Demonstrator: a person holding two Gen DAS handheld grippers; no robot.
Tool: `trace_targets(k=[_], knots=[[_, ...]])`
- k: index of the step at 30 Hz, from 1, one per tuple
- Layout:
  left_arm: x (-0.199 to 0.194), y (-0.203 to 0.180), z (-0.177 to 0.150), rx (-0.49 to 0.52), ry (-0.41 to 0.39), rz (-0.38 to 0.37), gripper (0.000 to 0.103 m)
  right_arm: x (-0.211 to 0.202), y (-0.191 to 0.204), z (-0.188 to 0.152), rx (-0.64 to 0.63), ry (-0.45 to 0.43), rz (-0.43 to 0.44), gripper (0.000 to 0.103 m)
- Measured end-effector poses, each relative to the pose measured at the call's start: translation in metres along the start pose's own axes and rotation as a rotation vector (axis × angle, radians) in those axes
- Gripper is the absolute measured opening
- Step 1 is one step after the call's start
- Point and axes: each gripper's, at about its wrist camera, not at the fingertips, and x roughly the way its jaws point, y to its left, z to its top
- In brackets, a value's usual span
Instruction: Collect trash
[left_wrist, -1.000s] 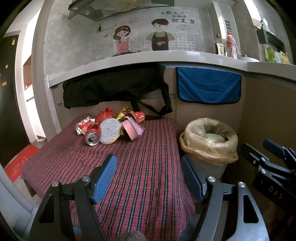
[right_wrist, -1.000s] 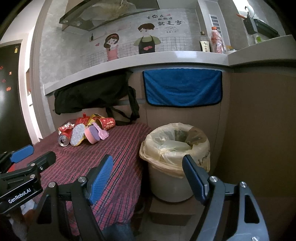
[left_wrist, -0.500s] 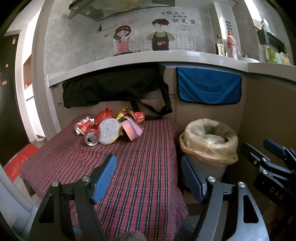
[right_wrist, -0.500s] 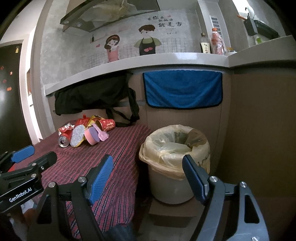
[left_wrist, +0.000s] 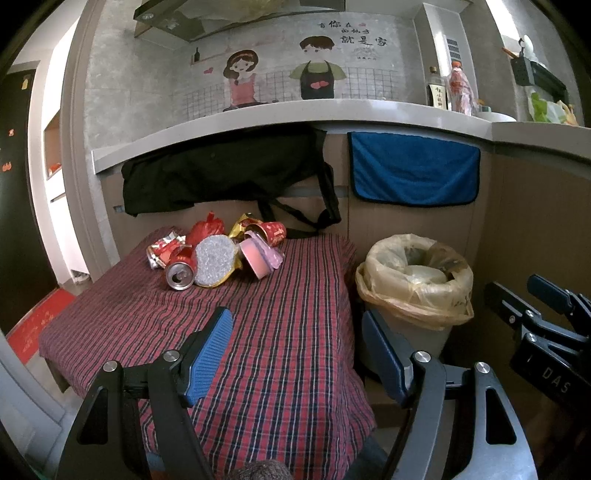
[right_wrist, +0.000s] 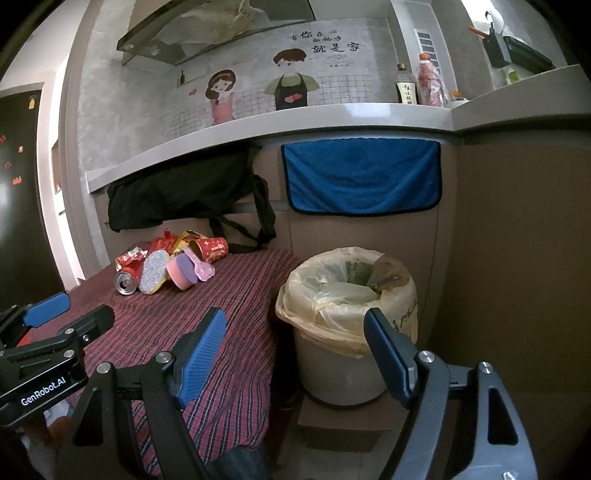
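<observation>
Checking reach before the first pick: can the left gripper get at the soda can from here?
Probably yes. The left gripper is open and empty, and bare tablecloth lies between it and the soda can at the pile's near edge.

Trash pile (left_wrist: 218, 249): red can (left_wrist: 180, 271) on its side, pink cup, wrappers, clustered at the table's (left_wrist: 288, 332) far end. Bag-lined bin (left_wrist: 415, 280) is placed beside it, upright.

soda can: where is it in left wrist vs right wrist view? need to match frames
Left wrist: soda can left of center, at the trash pile's near-left edge, open end facing the camera.
Right wrist: soda can far left, mid-height, same edge of the pile.
Shared landmark: blue towel hanging above the lined trash bin.
</observation>
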Motion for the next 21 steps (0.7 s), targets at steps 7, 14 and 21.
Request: trace_targets(k=[7, 14, 21], knots=[[0.0006, 0.0005, -0.0004, 0.0, -0.001, -0.001, 0.073, -0.0011, 0.0016, -0.0011, 0.001, 0.004, 0.003, 0.075], [0.0006, 0.0006, 0.0, -0.001, -0.003, 0.0, 0.073, -0.0012, 0.0016, -0.0005, 0.004, 0.005, 0.004, 0.075], [0.0016, 0.0015, -0.0012, -0.003, -0.005, 0.0, 0.073, -0.0015, 0.0015, -0.0002, 0.005, 0.005, 0.002, 0.075]])
